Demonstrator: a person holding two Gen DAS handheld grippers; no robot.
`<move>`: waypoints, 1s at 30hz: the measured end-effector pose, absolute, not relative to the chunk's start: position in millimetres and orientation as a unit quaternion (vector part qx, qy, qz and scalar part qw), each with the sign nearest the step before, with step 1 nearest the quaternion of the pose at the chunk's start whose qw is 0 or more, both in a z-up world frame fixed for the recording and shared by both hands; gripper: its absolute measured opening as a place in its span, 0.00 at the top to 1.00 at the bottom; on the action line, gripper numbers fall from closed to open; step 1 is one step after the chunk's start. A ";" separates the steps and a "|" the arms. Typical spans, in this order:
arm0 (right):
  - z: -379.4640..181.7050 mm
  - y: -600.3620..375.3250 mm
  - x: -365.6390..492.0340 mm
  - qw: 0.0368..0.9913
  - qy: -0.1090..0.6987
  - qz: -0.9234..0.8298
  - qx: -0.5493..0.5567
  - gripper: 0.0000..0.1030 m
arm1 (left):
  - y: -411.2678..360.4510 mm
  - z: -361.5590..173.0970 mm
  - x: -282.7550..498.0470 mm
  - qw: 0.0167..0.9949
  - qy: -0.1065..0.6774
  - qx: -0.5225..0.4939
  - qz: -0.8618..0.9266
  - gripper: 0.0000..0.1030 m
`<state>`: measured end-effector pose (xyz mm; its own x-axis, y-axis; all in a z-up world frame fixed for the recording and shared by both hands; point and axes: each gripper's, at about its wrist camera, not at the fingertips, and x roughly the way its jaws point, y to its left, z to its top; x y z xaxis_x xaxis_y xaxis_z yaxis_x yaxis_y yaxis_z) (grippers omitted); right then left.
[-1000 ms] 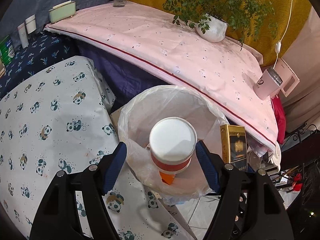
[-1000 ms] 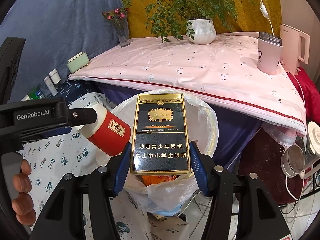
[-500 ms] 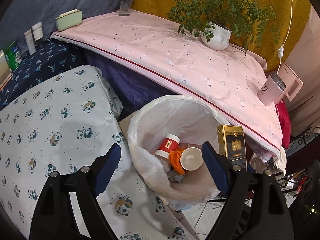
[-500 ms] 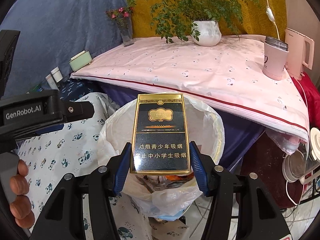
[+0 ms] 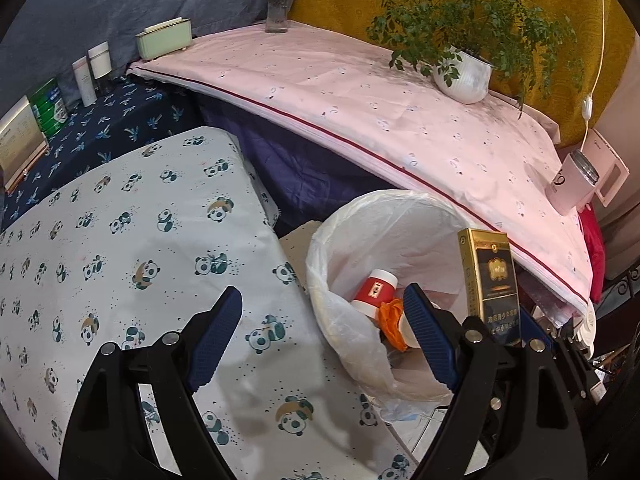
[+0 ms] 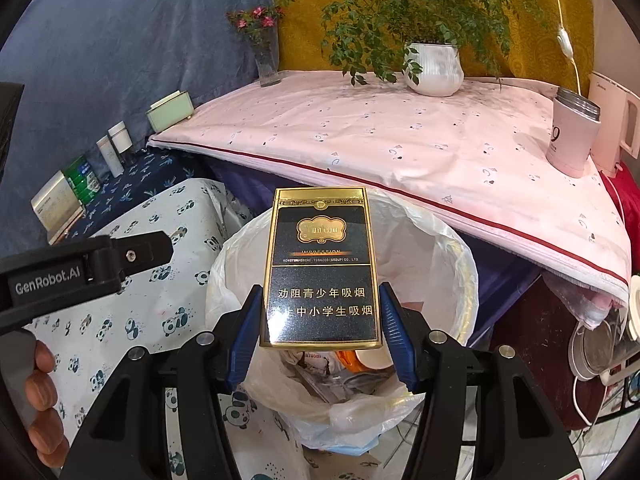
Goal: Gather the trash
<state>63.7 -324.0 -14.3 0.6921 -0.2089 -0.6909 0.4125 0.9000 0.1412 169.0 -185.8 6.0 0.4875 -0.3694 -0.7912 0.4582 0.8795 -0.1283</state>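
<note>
A trash bin lined with a white plastic bag (image 5: 352, 220) (image 6: 436, 248) stands on the floor beside the panda-print table. A red and white container (image 5: 374, 290) lies inside it among orange scraps and a white cup. My left gripper (image 5: 324, 336) is open and empty, above the panda cloth at the bin's left rim. My right gripper (image 6: 322, 328) is shut on a black and gold cigarette pack (image 6: 322, 264), held upright over the bin; the pack also shows in the left wrist view (image 5: 494, 280).
A panda-print table (image 5: 120, 248) is on the left. A pink-covered table (image 5: 360, 92) behind holds a potted plant (image 5: 464, 76), a flower vase (image 5: 278, 4), a green box (image 5: 162, 38), a pink mug (image 5: 572, 184) and a kettle (image 6: 614, 128). Bottles and boxes (image 5: 86, 76) stand far left.
My left gripper opened and dropped the red and white container into the bin, then drew back left over the panda cloth. The right gripper kept hold of the pack over the bin.
</note>
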 end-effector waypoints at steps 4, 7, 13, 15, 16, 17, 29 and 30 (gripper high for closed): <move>-15.5 -322.5 71.7 0.908 0.357 -0.168 0.139 0.47 | -178.2 3.4 172.7 0.863 0.446 0.050 -0.231 0.24; -14.6 -319.8 73.5 0.910 0.352 -0.172 0.137 0.45 | -171.5 1.8 174.9 0.864 0.448 0.048 -0.225 0.24; -10.2 -314.1 73.2 0.911 0.350 -0.169 0.139 0.45 | -160.4 3.1 172.3 0.868 0.445 0.049 -0.216 0.24; -7.8 -311.2 70.7 0.911 0.351 -0.166 0.139 0.43 | -155.4 4.8 169.5 0.870 0.441 0.048 -0.212 0.24; -6.5 -309.3 69.1 0.911 0.352 -0.165 0.140 0.42 | -153.2 5.5 167.9 0.872 0.440 0.048 -0.210 0.24; -5.1 -307.6 67.3 0.911 0.352 -0.163 0.142 0.41 | -150.7 6.3 166.0 0.873 0.439 0.049 -0.209 0.24; 10.8 -283.7 37.9 0.911 0.357 -0.157 0.133 0.32 | -123.9 9.9 136.2 0.883 0.424 0.071 -0.187 0.23; 12.0 -281.4 35.4 0.911 0.358 -0.156 0.132 0.31 | -121.6 10.0 133.5 0.884 0.423 0.073 -0.186 0.23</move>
